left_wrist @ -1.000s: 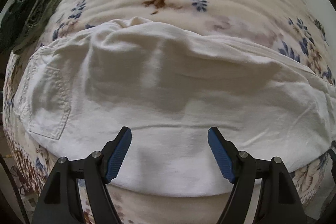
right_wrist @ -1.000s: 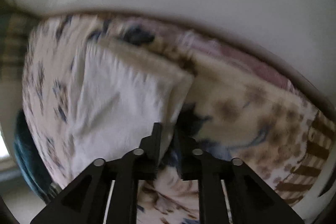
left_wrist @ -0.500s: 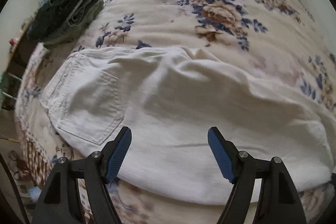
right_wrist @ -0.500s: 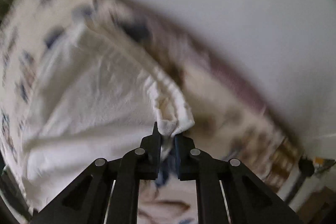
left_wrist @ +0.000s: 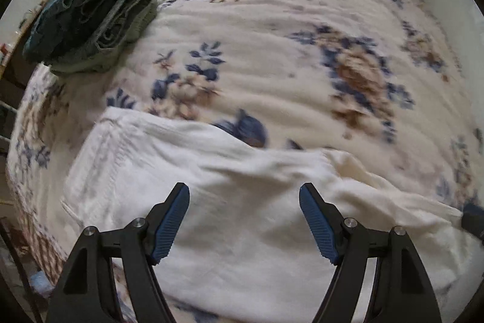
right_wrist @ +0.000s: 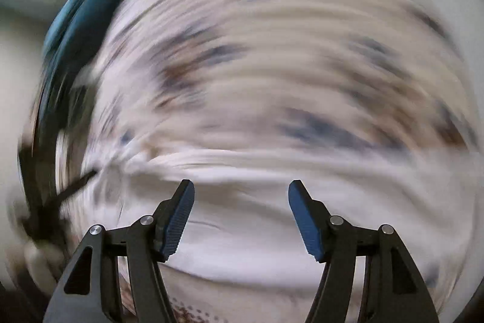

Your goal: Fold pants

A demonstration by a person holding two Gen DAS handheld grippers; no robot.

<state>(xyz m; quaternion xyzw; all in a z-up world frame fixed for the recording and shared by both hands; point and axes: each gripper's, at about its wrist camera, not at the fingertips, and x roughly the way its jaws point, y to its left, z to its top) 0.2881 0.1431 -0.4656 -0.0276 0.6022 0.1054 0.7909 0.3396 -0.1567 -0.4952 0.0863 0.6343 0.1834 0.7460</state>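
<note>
my left claw (left_wrist: 244,196) hangs released above the white pants (left_wrist: 230,220), which lie folded on the floral bed (left_wrist: 287,56). my right claw (right_wrist: 241,192) has just been opening, nothing between its pads, pants blurred beneath. dark folded clothes (left_wrist: 90,17) sit far left.

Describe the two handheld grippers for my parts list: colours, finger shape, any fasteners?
Both look alike. The left gripper and right gripper have black angular linkage arms with triangular cut-outs and round silver pivot screws. Each finger ends in a tapered blue pad with fine ribbing. No cables, markings, sleeves or hands show in either wrist view.
</note>
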